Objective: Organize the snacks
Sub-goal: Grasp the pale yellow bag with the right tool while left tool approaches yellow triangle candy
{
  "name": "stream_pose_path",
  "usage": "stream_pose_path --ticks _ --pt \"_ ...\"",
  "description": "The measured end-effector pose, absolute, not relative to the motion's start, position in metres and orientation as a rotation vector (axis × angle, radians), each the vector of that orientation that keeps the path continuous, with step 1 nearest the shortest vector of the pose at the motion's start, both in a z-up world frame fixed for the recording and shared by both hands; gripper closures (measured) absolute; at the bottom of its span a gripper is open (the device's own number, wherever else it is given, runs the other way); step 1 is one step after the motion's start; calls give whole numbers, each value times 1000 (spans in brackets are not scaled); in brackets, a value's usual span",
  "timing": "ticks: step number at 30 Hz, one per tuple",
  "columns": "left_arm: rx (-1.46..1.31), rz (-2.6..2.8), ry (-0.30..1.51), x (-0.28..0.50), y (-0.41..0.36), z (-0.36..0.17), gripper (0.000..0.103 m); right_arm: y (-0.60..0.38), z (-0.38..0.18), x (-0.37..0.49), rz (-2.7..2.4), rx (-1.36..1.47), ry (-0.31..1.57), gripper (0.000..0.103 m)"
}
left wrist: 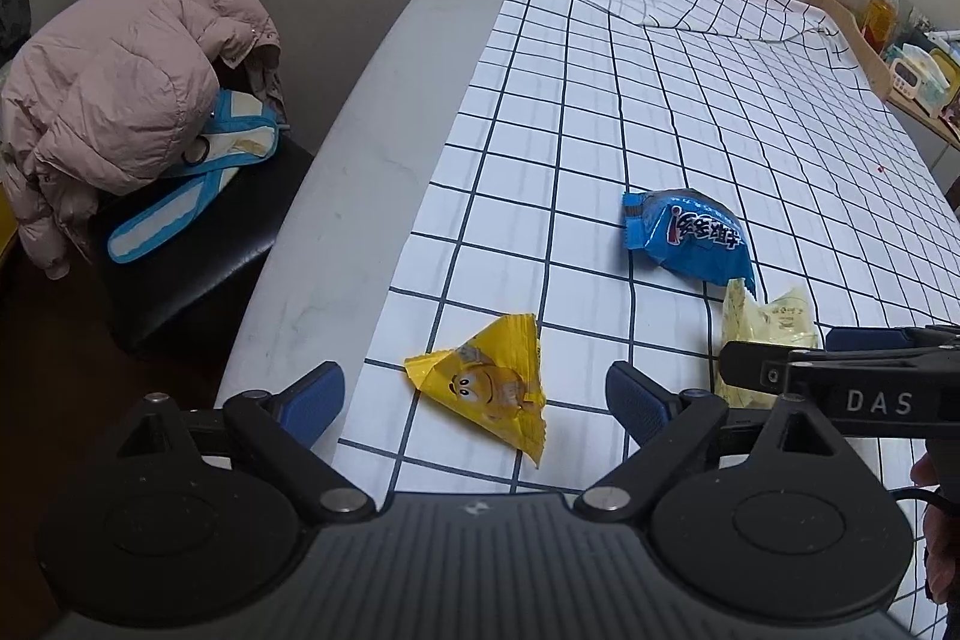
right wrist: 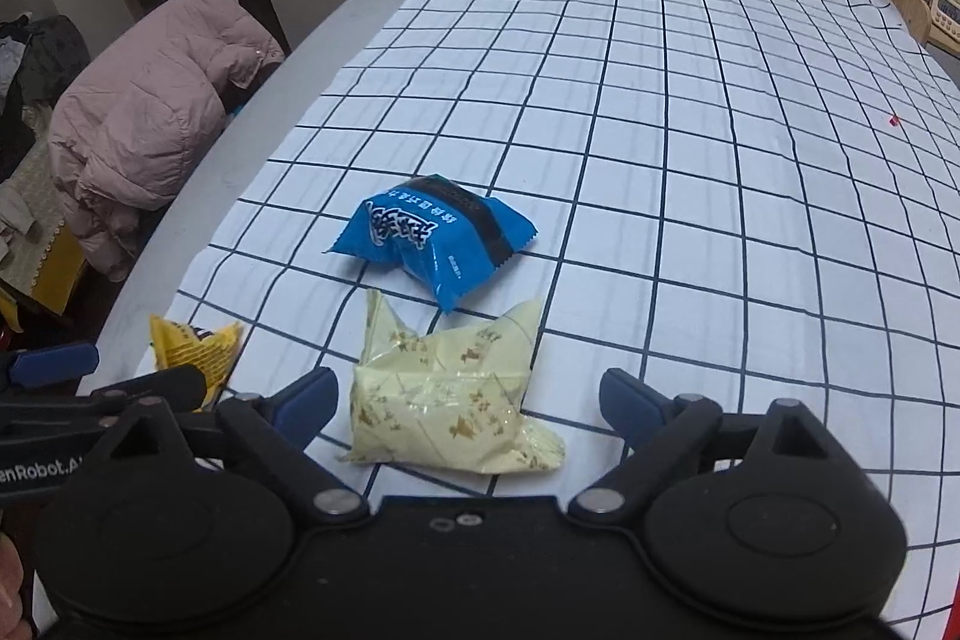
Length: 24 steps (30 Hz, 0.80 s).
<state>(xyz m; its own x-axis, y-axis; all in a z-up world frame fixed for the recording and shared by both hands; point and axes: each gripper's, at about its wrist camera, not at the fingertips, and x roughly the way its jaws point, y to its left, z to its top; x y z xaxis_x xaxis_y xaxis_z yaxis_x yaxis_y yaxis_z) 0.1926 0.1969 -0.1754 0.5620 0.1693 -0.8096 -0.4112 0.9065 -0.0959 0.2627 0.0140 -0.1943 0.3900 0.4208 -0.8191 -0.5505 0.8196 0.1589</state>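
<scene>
We are holding our left gripper (left wrist: 474, 400) spread around the yellow snack packet (left wrist: 489, 388) and our right gripper (right wrist: 468, 403) spread around the cream packet (right wrist: 450, 400), both lying untouched on the checked cloth (right wrist: 720, 160).

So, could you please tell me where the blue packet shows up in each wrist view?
Left wrist: blue packet right of centre, beyond the pale packet.
Right wrist: blue packet at centre, just beyond the pale packet.
Shared landmark: the pink jacket at left.
</scene>
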Motion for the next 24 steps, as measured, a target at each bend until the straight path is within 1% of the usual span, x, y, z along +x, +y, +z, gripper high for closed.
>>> stream_pose_path --ticks 1,2,4,5,6,7,8,9,10,13,17,24 --pt "-292 347 918 194 197 -177 19 15 -196 264 621 -149 999 12" --pt "-296 342 925 195 198 -179 28 16 -198 265 623 -151 1005 15" --pt "-300 338 943 198 198 -183 39 18 -201 266 628 -148 1019 21" --pt "-301 337 946 199 198 -185 41 18 -203 266 631 -142 1026 23" --pt "-300 337 946 199 197 -186 42 18 -204 266 636 -137 1031 26" --pt "-299 338 944 199 197 -186 44 18 -204 266 640 -134 1033 27" --pt "-302 334 945 199 197 -187 49 18 -204 265 640 -135 1029 29" --pt "-307 327 946 199 198 -187 51 18 -204 265 643 -134 1026 34" --pt "-310 323 944 199 198 -187 52 19 -203 266 649 -131 1025 40" --pt "-315 322 940 200 198 -186 55 18 -201 266 654 -121 1025 44" --pt "-313 323 936 201 196 -185 59 15 -200 264 649 -117 1011 47" --pt "-308 326 949 199 190 -181 62 6 -190 255 644 -103 996 49"
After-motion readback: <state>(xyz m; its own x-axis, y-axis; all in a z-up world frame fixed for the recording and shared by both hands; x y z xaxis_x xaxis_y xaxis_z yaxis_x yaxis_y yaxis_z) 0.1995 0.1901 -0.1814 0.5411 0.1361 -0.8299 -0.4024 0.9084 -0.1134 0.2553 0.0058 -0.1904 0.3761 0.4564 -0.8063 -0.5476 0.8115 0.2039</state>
